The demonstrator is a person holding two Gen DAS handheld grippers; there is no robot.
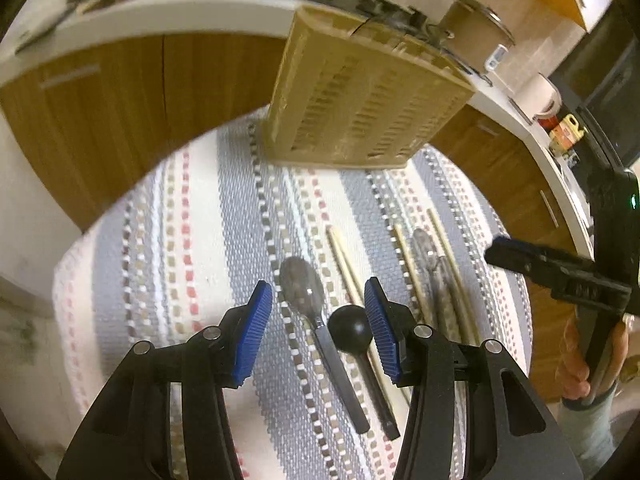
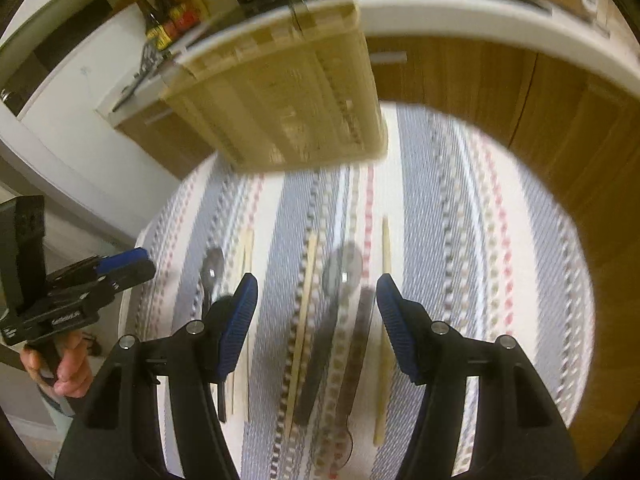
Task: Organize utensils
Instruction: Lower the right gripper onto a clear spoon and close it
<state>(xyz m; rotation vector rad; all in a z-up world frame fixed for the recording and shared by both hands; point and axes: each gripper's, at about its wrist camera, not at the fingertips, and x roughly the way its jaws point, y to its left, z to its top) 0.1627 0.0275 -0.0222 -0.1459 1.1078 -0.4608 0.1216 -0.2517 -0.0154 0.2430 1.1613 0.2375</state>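
- Left wrist view: the left gripper [image 1: 318,304] hangs over a striped cloth [image 1: 168,240] on a round table, its blue pads spread and pinching nothing. Between and just beyond them lie a metal spoon [image 1: 302,284] and a black ladle [image 1: 351,330], handles running back toward the camera. I judge this hand is lined up to take one of the two.
- Same view: pale chopsticks [image 1: 344,264] lie beside the spoon, and more sticks and a second metal utensil [image 1: 430,256] sit further right. A tan slotted utensil holder [image 1: 360,104] stands at the far edge of the cloth, likely where everything goes.
- Same view: the right gripper [image 1: 504,252] enters from the right edge, held in a hand [image 1: 576,364].
- Right wrist view: the right gripper [image 2: 316,292] also stands spread and empty, over a blurred row of utensils: a spoon [image 2: 344,268], dark handles, and chopsticks [image 2: 306,292] on either side. The holder [image 2: 288,108] stands beyond.
- Same view: the left gripper [image 2: 132,264] shows at the left edge, gripped by a hand [image 2: 68,368].
- The pieces lie roughly parallel, handles toward the person, which should make them easy to pick singly.
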